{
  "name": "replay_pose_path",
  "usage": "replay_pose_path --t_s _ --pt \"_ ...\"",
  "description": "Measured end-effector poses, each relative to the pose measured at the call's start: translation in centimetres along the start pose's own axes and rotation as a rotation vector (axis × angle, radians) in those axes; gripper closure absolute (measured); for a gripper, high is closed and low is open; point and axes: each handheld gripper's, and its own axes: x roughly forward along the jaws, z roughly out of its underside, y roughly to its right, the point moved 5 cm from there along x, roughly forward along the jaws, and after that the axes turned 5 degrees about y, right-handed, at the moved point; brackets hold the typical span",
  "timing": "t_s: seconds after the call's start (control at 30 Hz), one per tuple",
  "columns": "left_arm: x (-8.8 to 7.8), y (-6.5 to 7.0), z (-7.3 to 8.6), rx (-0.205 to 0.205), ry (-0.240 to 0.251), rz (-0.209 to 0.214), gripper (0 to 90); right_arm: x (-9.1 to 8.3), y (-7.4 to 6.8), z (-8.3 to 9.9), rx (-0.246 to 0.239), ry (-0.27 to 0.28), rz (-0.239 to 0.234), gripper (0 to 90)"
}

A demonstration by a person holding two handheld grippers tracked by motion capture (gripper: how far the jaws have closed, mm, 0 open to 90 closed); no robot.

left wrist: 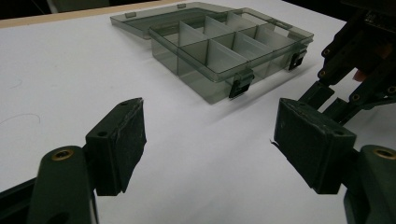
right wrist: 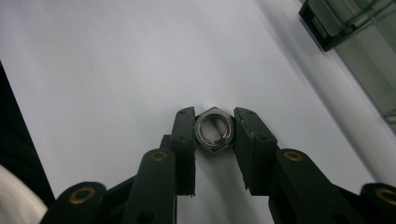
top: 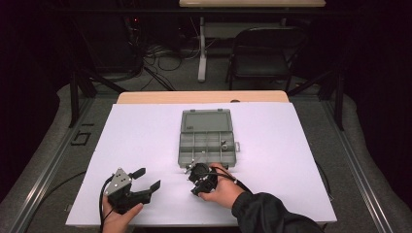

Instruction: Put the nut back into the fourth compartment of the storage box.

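Black jaws of the right gripper [right wrist: 214, 135] clamp a silver hex nut [right wrist: 213, 130] over the white table [top: 145, 141]. Beside it, the left gripper [top: 147, 180] rests with jaws wide apart. Just beyond lies an open grey divided organiser box [top: 206, 143], one small metal part [top: 225, 143] in a right compartment; no writing is legible.

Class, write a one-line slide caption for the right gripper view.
Right hand-held gripper clamps a shiny silver metal hex nut between its black jaws above the white tabletop.

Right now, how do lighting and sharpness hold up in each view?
High view: white table bright, surroundings nearly black, parts box small and soft. Left gripper view: left gripper near jaws slightly blurred, box sharper. Right gripper view: hex nut crisp with glints in the right gripper, dark vignette at left.
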Motion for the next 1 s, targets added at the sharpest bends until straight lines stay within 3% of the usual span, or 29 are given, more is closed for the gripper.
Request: replay_pose_path --t_s 0.03,0.43,1.0 --pt "0.0 0.0 0.0 0.0 0.002 0.002 24.9 0.0 0.0 0.0 0.001 0.009 -0.015 70.2" --pt "0.0 0.0 0.0 0.0 0.001 0.002 24.9 -1.3 0.2 -0.5 -0.021 0.028 0.009 70.3" --pt "0.0 0.0 0.0 0.001 0.0 -0.001 24.9 -2.2 1.0 -0.7 -0.005 0.047 0.03 70.3"
